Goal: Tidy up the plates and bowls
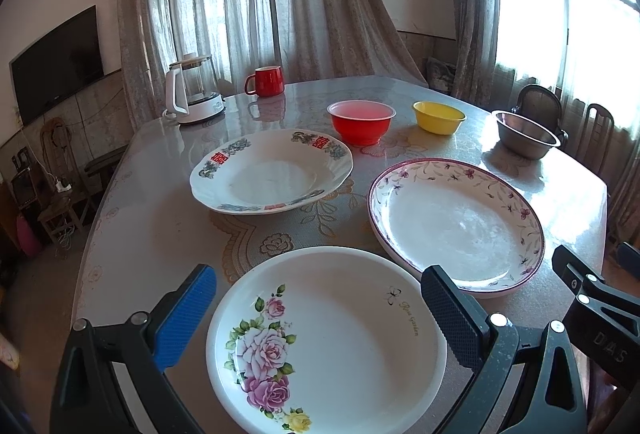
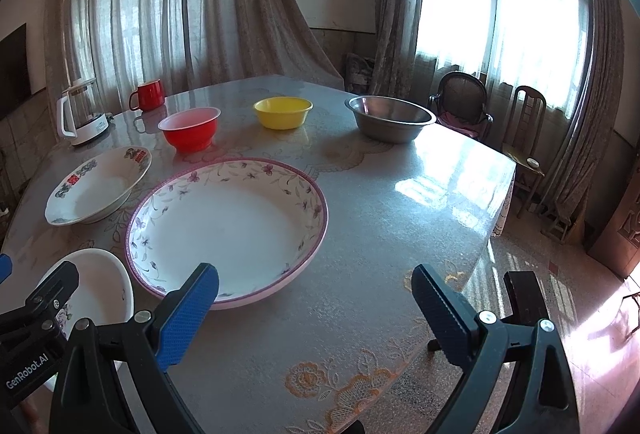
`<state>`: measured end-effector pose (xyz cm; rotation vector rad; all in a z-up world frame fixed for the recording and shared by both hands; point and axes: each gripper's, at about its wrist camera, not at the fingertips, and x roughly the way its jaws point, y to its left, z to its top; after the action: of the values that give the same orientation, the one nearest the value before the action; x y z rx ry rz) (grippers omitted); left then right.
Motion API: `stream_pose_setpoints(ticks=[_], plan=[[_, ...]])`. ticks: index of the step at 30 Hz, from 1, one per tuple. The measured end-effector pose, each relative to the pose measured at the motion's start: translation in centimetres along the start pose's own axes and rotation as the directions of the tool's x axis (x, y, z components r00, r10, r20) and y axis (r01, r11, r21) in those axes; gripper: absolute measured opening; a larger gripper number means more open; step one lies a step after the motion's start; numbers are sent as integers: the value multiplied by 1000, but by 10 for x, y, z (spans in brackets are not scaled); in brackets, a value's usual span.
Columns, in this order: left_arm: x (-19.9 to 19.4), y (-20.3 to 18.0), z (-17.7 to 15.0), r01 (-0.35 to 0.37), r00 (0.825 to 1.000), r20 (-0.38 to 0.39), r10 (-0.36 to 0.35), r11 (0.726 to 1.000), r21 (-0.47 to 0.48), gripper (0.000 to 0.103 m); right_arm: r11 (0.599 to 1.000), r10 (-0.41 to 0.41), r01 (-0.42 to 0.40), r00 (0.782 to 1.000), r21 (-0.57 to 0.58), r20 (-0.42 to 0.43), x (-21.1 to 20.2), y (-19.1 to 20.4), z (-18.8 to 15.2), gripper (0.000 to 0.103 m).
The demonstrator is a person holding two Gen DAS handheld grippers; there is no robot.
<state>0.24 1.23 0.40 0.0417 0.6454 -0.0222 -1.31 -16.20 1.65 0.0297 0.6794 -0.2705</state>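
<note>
The bench (image 2: 400, 214) carries everything, under a glossy patterned cover. Largest on it is the purple-rimmed plate (image 2: 228, 222), near the middle. To its left lies the red-marked plate (image 1: 272, 170), and nearest the camera the rose plate (image 1: 328, 342). Along the far side stand the steel bowl (image 2: 390, 118), the red bowl (image 2: 190, 128) and the yellow bowl (image 2: 283, 112), each apart from the others. Behind them are a kettle (image 1: 194, 90) and a red mug (image 1: 266, 81). The left tool (image 1: 320, 318) hangs spread wide over the rose plate, holding nothing. The right tool (image 2: 316, 308) is likewise spread over bare bench, just right of the purple-rimmed plate.
</note>
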Motion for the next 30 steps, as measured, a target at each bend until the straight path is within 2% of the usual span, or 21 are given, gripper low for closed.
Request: stream_pose_setpoints(ticks=[23,26,30], plan=[[2,-4,-1,18,1000,-15,-18,1000,6,103,1000,27,-26,1000,12,-7,4,-5,3,99],[3,-4,0,40,999,-20,-40,999,3,103,999,39,-39,999,12,-17,6,-7,3,99],[4,-6,1,94,995,-27,-94,996,7,103,995,96,-95,995,25,-39,9,-16,4,99]])
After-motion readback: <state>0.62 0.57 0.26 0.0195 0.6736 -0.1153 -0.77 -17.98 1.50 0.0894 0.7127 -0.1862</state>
